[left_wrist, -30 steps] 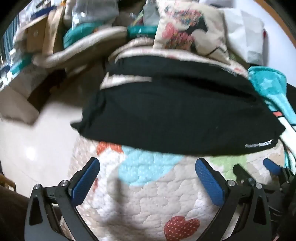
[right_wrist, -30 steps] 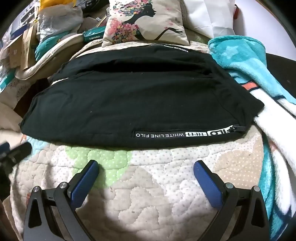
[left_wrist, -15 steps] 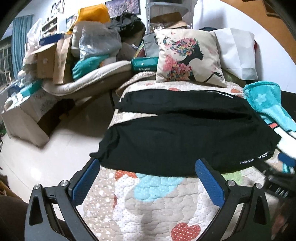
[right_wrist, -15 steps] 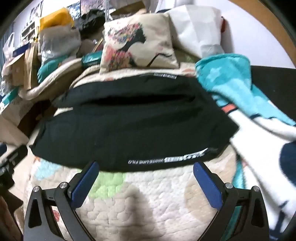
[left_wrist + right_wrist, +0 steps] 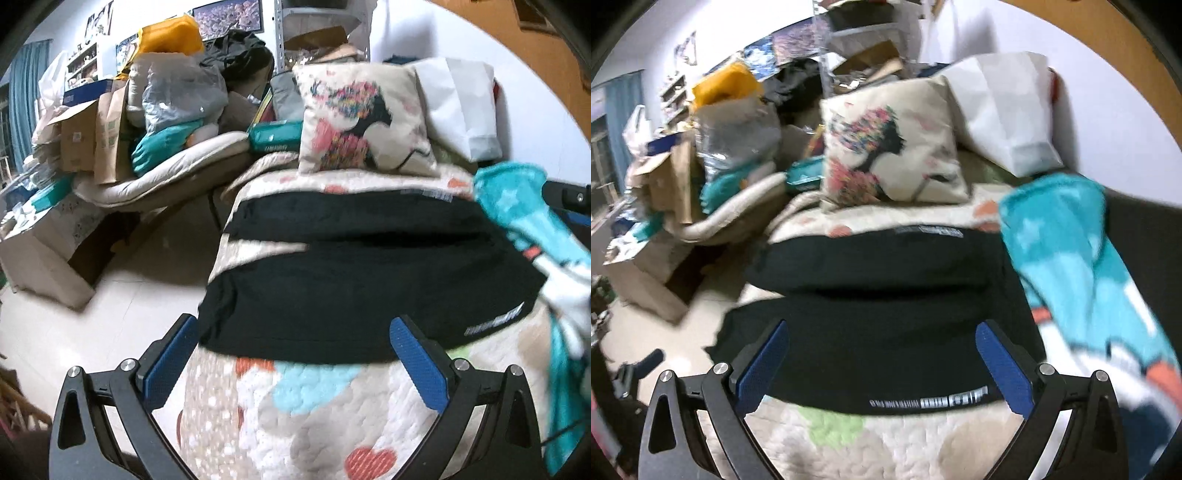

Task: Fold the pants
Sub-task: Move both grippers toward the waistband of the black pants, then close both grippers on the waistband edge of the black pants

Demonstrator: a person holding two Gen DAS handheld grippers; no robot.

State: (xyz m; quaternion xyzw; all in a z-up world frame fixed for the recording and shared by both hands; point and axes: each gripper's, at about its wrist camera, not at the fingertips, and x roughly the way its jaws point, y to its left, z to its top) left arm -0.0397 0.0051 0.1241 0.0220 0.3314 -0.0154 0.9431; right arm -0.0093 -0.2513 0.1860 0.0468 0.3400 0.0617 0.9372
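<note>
Black pants (image 5: 362,280) lie spread across a quilted bed cover (image 5: 314,413), both legs running left to right, with a white lettered stripe near the front hem. They also show in the right wrist view (image 5: 886,325). My left gripper (image 5: 295,354) is open and empty, hovering just in front of the pants' near edge at the left end. My right gripper (image 5: 882,362) is open and empty, over the near edge by the lettered stripe (image 5: 927,400).
A printed cushion (image 5: 362,118) and a white bag (image 5: 461,107) stand at the bed's head. A teal blanket (image 5: 1082,266) lies along the right side. Boxes and bags (image 5: 110,125) pile up left of the bed, beyond bare floor (image 5: 92,317).
Both grippers have pulled back and tilted up from the pants, then come slightly nearer again. More of the room shows. The pants have not moved.
</note>
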